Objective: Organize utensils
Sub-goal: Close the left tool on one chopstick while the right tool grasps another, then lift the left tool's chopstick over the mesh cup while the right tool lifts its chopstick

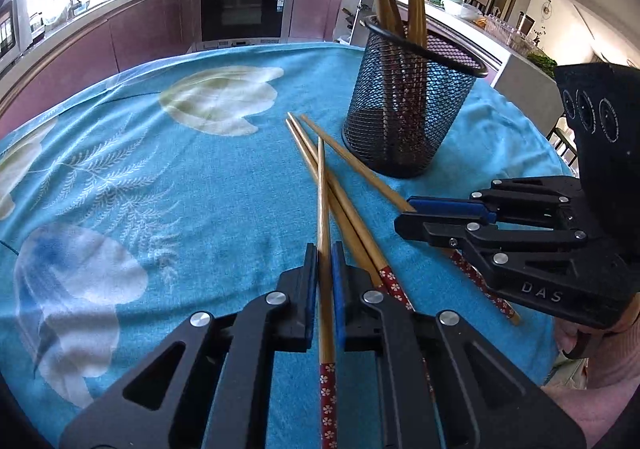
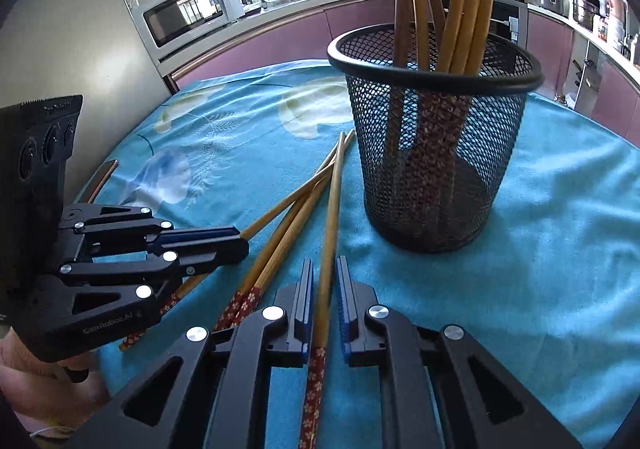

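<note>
Both grippers tilt downward. The left gripper (image 1: 325,289) clamps a bamboo chopstick (image 1: 322,209); the right gripper (image 2: 324,295) clamps another chopstick (image 2: 331,209); the black mesh cup (image 2: 432,169) stands at one o'clock.

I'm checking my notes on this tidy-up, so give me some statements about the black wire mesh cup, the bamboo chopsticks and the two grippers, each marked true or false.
1. The black wire mesh cup stands upright on the blue flowered cloth. True.
2. The cup is empty. False: several bamboo chopsticks stand in it.
3. The left gripper is shut on a chopstick. True.
4. The right gripper has nothing between its fingers. False: another chopstick lies between them.
5. The chopsticks on the cloth have plain green handles. False: they have red flowered handles.
</note>
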The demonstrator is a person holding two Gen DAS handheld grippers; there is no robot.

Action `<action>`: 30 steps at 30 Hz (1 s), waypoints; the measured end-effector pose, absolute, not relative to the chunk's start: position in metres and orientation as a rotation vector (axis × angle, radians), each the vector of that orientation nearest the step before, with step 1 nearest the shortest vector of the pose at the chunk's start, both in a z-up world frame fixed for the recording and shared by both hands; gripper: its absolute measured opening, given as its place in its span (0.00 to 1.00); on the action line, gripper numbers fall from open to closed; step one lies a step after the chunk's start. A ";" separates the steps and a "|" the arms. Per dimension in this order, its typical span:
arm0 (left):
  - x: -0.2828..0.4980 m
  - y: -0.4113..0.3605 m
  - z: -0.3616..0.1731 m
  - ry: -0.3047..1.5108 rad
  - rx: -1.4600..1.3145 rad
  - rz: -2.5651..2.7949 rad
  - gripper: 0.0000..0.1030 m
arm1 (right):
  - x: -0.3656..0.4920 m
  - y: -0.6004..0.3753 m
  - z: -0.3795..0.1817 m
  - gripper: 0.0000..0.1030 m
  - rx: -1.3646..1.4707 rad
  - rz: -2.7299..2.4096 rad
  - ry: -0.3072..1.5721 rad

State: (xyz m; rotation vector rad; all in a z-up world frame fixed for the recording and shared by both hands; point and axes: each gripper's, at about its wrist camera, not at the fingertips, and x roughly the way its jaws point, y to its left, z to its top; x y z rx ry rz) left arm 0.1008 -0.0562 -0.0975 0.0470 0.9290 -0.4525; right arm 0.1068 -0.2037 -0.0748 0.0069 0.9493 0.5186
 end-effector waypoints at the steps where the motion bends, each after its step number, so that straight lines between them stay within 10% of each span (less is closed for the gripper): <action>1: 0.102 -0.057 -0.098 0.931 0.048 -0.454 0.08 | 0.109 -0.202 -0.075 0.11 0.000 0.520 0.950; 30: 0.085 -0.044 -0.040 0.806 -0.034 -0.512 0.07 | 0.084 -0.238 -0.024 0.06 0.131 0.603 0.794</action>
